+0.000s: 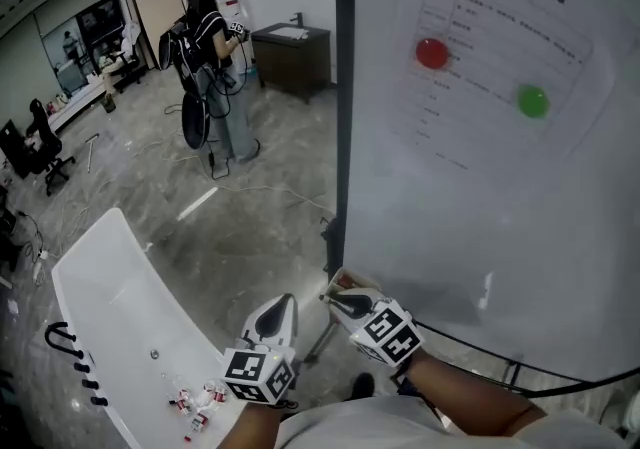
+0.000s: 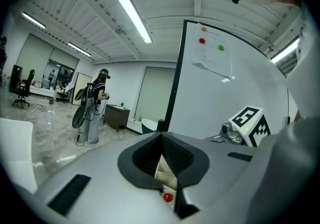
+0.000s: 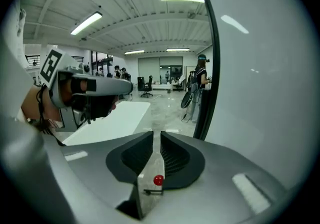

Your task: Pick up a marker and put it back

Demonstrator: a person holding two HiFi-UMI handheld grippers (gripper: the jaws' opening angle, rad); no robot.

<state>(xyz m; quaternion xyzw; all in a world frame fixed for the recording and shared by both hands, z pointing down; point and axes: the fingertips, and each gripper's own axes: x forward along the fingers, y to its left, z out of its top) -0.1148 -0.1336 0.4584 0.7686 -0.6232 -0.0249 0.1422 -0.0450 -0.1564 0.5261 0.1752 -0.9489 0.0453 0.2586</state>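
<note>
Low centre, the right gripper (image 1: 336,297), beside the whiteboard (image 1: 480,217), stands slightly parted and empty; the left gripper (image 1: 282,302) is clenched on nothing. No marker shows in any view, so it should be found first, then approached with wider jaws.

I see a glossy grey floor (image 1: 250,227) with cables lying loose on it. The walls are white, and the white ribbed ceiling (image 2: 90,3) has its strip lights (image 2: 134,18) on. A big whiteboard (image 1: 520,237) with a dark frame fills the right, and a paper sheet (image 1: 500,47) is pinned to it with red, green and orange magnets. A long white table (image 1: 110,277) sits lower left. A dark cabinet (image 1: 292,59) stands at the far wall, with a person (image 1: 205,67) near it. A black office chair (image 1: 45,147) is far left.
</note>
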